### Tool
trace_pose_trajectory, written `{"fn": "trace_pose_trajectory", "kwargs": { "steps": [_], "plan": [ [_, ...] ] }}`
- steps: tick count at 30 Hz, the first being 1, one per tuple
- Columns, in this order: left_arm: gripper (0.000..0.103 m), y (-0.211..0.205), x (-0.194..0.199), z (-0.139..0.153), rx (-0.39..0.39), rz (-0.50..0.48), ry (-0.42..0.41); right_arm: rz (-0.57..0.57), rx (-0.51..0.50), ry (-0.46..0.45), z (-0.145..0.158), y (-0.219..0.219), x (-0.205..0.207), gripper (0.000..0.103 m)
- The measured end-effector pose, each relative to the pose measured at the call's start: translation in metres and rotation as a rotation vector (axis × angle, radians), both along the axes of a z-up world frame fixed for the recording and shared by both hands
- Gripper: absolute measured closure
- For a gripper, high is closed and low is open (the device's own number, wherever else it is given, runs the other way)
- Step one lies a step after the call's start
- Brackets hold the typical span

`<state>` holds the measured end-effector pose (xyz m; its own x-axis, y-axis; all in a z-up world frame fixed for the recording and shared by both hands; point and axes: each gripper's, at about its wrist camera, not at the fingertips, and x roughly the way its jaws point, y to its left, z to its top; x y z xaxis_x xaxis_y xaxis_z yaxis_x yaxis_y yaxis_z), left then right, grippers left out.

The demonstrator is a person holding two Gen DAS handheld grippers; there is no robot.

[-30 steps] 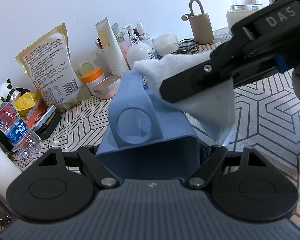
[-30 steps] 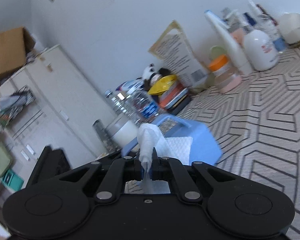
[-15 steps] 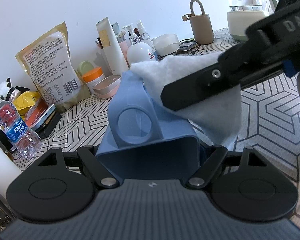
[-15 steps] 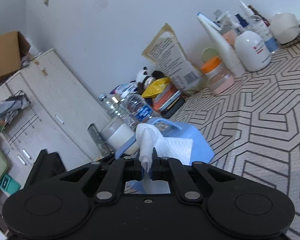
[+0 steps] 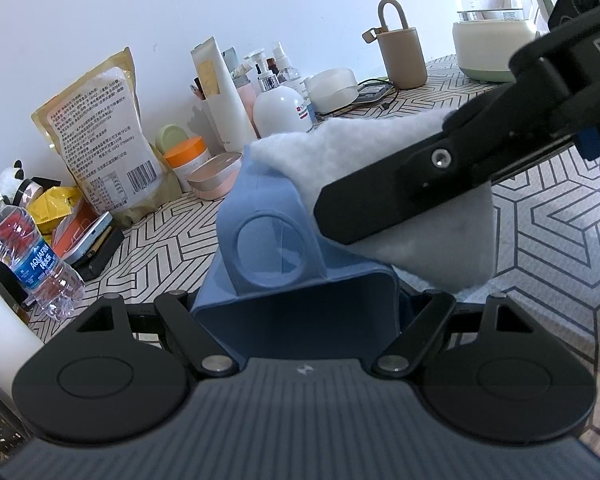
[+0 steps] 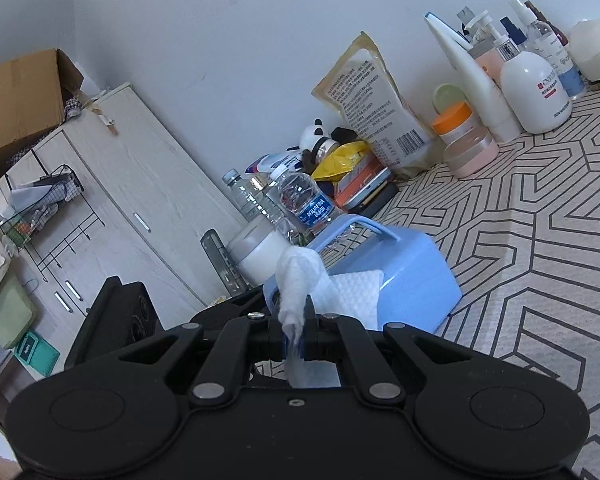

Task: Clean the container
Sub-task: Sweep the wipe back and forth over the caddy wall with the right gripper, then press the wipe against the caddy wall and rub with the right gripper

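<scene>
Blue plastic container (image 5: 296, 280), light, stiff, likely slippery, sits clamped in the left tongs (image 5: 300, 312); right tongs (image 6: 298, 330) pinch the soft white wipe (image 6: 300, 280).

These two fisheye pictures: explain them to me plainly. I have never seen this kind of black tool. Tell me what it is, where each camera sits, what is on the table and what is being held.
There is no robot here. A person holds a two-finger gripper in each hand, and a camera on each gripper looks forward along its fingers. The black shape at the bottom of each picture is that gripper's own body.

In the left view, the left gripper clamps the blue container. The right gripper reaches in from the right with a white cloth laid against the container.

In the right view, the right gripper is shut on that cloth.

Behind, on the patterned table, stand a water bottle, a food pouch, lotion bottles and a kettle.
</scene>
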<state>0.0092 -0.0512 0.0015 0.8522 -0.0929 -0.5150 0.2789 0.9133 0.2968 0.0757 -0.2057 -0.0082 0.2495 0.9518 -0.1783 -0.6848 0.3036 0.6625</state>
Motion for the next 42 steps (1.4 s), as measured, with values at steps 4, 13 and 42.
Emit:
{"fn": "trace_pose_trajectory", "kwargs": {
  "steps": [4, 13, 42],
  "plan": [
    [0.023, 0.001, 0.001, 0.0, 0.002, 0.0, 0.0, -0.011, -0.005, -0.004, 0.0, -0.001, 0.0, 0.1],
    [0.023, 0.003, 0.003, -0.001, -0.016, 0.013, 0.005, -0.058, -0.007, 0.014, -0.001, -0.006, 0.003, 0.1],
    [0.023, 0.004, 0.004, -0.001, -0.012, 0.013, 0.001, 0.024, -0.01, -0.024, 0.004, 0.004, -0.005, 0.1]
  ]
}}
